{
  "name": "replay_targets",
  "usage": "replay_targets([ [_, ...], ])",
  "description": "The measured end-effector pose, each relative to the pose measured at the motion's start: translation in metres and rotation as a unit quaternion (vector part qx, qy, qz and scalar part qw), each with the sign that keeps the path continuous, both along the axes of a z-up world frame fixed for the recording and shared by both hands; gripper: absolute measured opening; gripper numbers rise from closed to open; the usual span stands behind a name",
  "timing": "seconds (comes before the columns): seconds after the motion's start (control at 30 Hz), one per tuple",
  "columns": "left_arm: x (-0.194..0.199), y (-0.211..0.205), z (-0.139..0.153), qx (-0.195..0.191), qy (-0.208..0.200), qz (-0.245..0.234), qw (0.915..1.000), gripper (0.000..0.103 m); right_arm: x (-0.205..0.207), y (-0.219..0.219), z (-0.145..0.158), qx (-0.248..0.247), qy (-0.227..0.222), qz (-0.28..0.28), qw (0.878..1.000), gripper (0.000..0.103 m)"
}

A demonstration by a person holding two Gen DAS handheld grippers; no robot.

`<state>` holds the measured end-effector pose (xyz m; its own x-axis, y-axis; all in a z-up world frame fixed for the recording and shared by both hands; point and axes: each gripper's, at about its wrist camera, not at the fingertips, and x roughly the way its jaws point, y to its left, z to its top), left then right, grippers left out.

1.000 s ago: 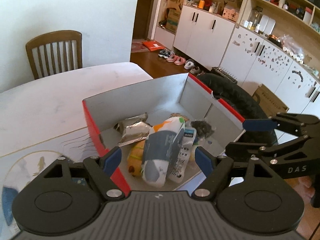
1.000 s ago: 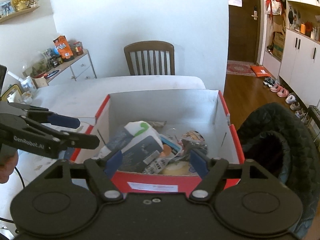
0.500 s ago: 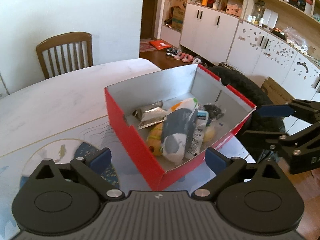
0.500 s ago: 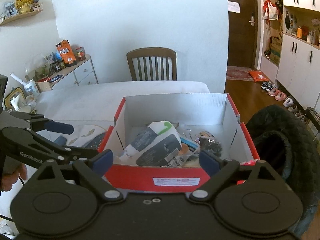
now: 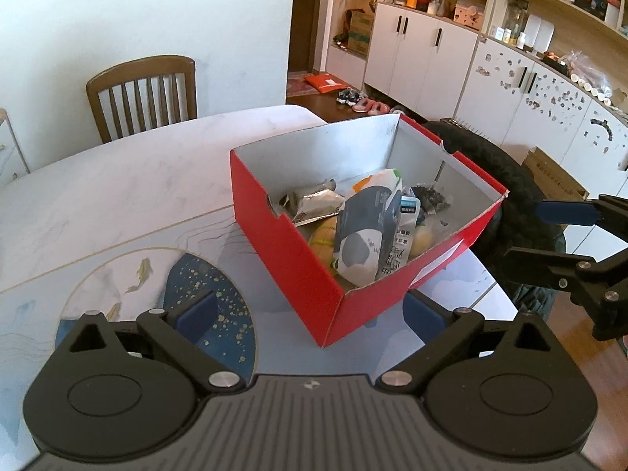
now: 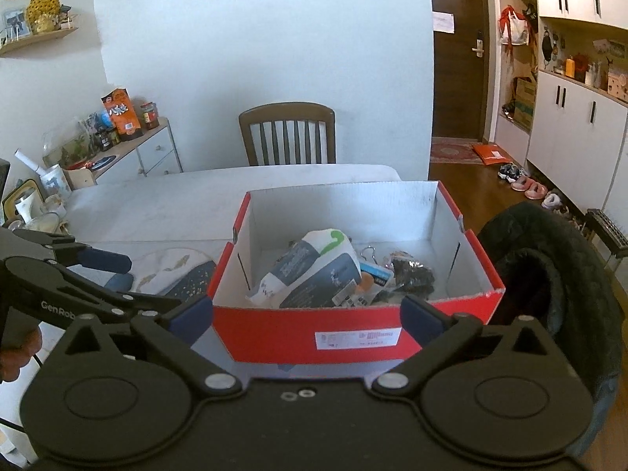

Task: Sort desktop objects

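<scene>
Since packets (image 5: 365, 231) already fill the red box (image 5: 290, 251) mid-frame, sorting looks nearly finished. Both claws, left (image 5: 310, 310) and right (image 6: 306, 312), gape wide, empty.

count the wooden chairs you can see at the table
1: a wooden chair stands at the far side of the table, beyond the red box. Others may be out of view.

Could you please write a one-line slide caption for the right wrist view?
Open right gripper faces a red box of snack packets on the white table.
</scene>
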<state>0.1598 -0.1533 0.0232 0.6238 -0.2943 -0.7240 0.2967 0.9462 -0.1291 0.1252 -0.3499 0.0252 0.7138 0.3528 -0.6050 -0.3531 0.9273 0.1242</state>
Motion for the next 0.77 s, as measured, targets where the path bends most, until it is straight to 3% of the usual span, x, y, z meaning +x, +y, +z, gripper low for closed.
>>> replay_targets([
  [0.77,-0.0030,0.0005,-0.0007,0.012,-0.003,0.009,0.9999,0.101,-0.0029,0.0066,-0.0084,0.006,0.008,0.005,1.000,0.102],
])
